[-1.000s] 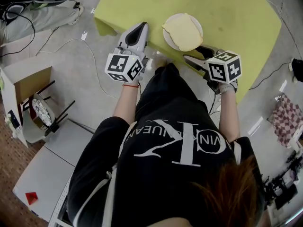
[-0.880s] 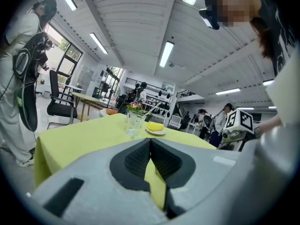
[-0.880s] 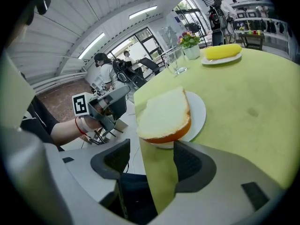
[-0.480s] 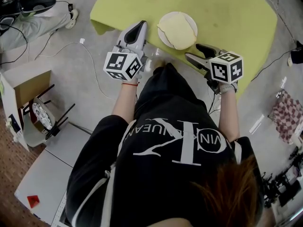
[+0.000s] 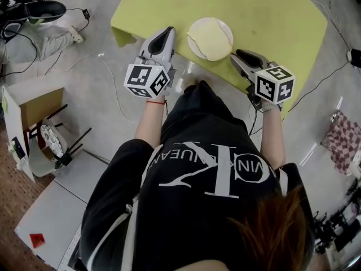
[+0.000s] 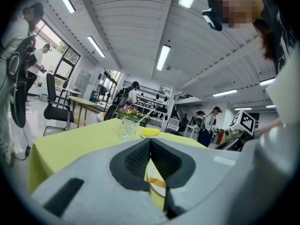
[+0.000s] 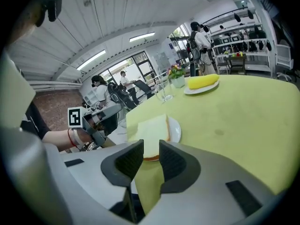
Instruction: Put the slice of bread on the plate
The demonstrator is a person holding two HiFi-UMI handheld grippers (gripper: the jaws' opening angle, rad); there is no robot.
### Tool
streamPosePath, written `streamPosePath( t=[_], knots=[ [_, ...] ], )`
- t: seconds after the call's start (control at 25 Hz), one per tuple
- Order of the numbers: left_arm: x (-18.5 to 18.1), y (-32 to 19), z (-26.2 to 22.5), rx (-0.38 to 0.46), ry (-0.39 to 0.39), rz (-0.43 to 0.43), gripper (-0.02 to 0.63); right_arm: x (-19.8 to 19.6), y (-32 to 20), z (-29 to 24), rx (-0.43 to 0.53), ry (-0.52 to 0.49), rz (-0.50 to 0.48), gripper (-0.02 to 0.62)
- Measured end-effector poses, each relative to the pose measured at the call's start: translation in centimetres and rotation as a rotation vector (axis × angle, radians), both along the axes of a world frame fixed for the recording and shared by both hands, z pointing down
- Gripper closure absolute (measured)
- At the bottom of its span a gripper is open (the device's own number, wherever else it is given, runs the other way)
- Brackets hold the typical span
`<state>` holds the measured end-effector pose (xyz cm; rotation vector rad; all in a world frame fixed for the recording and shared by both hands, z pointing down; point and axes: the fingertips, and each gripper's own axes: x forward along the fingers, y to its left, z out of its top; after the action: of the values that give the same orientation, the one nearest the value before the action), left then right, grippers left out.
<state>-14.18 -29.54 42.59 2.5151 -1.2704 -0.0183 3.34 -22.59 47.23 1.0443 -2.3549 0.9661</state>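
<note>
A pale slice of bread [image 5: 210, 38] lies flat on a white plate [image 5: 193, 48] near the front edge of the yellow-green table [image 5: 282, 21]. My right gripper [image 5: 238, 54] hovers just right of the plate, clear of the bread. Its jaws are closing with nothing between them. From the right gripper view the bread [image 7: 152, 135] and plate [image 7: 175, 130] lie just beyond my right gripper [image 7: 150, 146]. My left gripper [image 5: 167, 31] is held at the table's left front edge, left of the plate, shut and empty. Its pads meet in the left gripper view [image 6: 150, 142].
A drinking glass [image 6: 127, 128] and a second plate with a yellow item [image 7: 202, 82] stand at the table's far side, beside a flower vase [image 7: 177, 78]. On the floor lie cables, a cardboard box [image 5: 31, 103] and a checked cloth [image 5: 341, 140]. People stand far off.
The right gripper's jaws have gone from wide open to a narrow gap, and it has lifted a little. The bread stays on the plate. The left gripper has kept still.
</note>
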Motion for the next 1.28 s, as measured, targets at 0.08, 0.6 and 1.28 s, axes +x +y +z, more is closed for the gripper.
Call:
streamPosePath(
  t=[0.08,0.6,1.28],
  knots=[
    [-0.1,-0.1,-0.5,0.012,-0.001,-0.006,0.595,0.3,-0.4,-0.5,0.026,-0.003,0.01,0.51],
    [-1.9,-0.6,-3.0,0.063,-0.014,-0.063,0.595,1.8,-3.4,-3.2,0.201,-0.008,0.118,0.594],
    [-3.0,-1.1,-6.2,0.142,-0.055,-0.09,0.595,3.0,-5.4,-8.5,0.474,-0.021,0.184,0.594]
  ],
)
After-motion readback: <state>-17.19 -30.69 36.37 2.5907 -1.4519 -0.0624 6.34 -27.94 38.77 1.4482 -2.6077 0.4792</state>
